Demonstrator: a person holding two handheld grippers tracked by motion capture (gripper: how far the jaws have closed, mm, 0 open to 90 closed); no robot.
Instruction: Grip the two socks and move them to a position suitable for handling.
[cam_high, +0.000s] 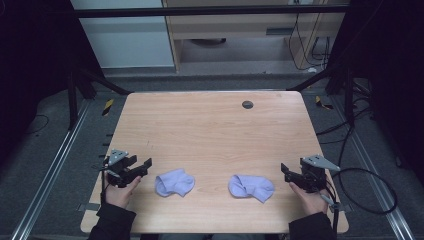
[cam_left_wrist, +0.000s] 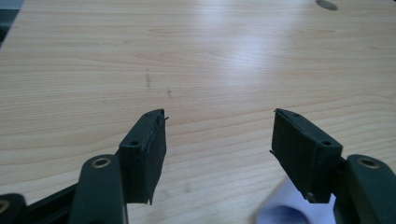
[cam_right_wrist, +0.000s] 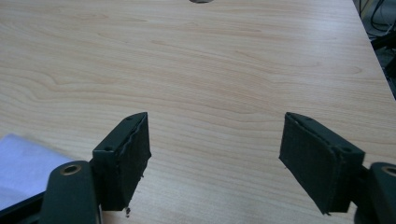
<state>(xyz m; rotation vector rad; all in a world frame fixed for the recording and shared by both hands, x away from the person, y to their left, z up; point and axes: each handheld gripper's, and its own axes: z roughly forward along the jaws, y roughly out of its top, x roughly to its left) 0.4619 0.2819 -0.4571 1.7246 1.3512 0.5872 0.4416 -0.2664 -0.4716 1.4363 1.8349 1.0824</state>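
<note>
Two light-blue socks lie on the near half of the desk (cam_high: 210, 125). The left sock (cam_high: 174, 182) and the right sock (cam_high: 251, 187) are apart, with a strip of bare wood between them, and both sit a short way in from the near edge. Each sock is crumpled and lies flat on the surface. The left tongs (cam_high: 146, 166) rest just beside the left sock on its outer side, not touching it, close to the left edge of the desk. The right tongs (cam_high: 284, 170) stand near the right sock on its outer side, with a gap of bare wood between, close to the right edge. The far half of the desk is open wood up to a small dark round grommet (cam_high: 247, 104) near the far edge. In the left gripper view, the left tongs (cam_left_wrist: 218, 135) stand wide open with nothing between the pads, and a blurred corner of the left sock (cam_left_wrist: 292, 205) shows at the bottom. In the right gripper view, the right tongs (cam_right_wrist: 215, 140) stand wide open and empty over bare wood, with the right sock (cam_right_wrist: 23, 163) at the lower left. Both hands hold the tongs low, pointing inward toward the socks. The left hand (cam_high: 121, 192) and the right hand (cam_high: 311, 197) enter from the near edge in dark sleeves.
</note>
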